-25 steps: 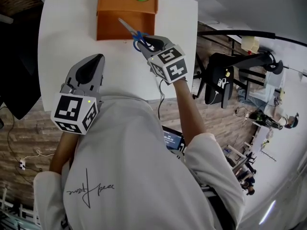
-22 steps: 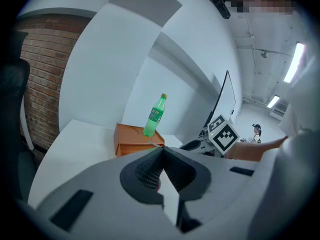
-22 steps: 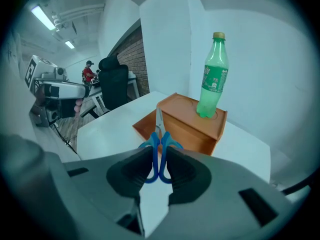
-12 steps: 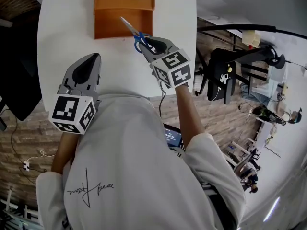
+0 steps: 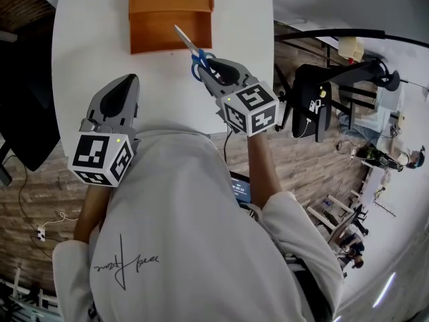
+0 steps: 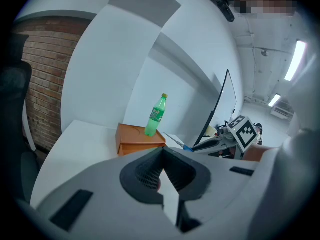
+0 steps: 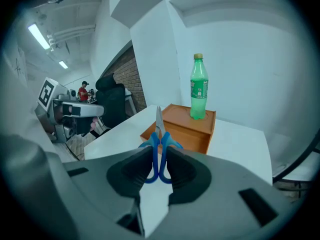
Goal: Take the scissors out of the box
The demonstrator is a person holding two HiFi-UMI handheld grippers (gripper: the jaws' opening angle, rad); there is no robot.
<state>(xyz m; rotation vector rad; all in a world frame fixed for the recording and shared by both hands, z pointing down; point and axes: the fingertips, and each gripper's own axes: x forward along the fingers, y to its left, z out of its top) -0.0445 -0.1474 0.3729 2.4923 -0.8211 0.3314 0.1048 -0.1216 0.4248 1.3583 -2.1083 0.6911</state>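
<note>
Plainly, the right gripper [image 5: 204, 69] was clamped on the blue handles of the scissors [image 5: 190, 47] — held outside the orange box [image 5: 167, 39], above the white table [image 5: 87, 45]. Their long axis ran along the gripper, blades pointing away toward the box. The left gripper [image 5: 126, 80] had its jaws together, empty.

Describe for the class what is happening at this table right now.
A person works with a gripper in each hand. The right gripper is shut on the blue handles of the scissors, holding them above the white table, outside the orange box, blades pointing toward it. A green bottle stands on top of the box. The left gripper is empty, its fingers together, held over the table's near side.
</note>
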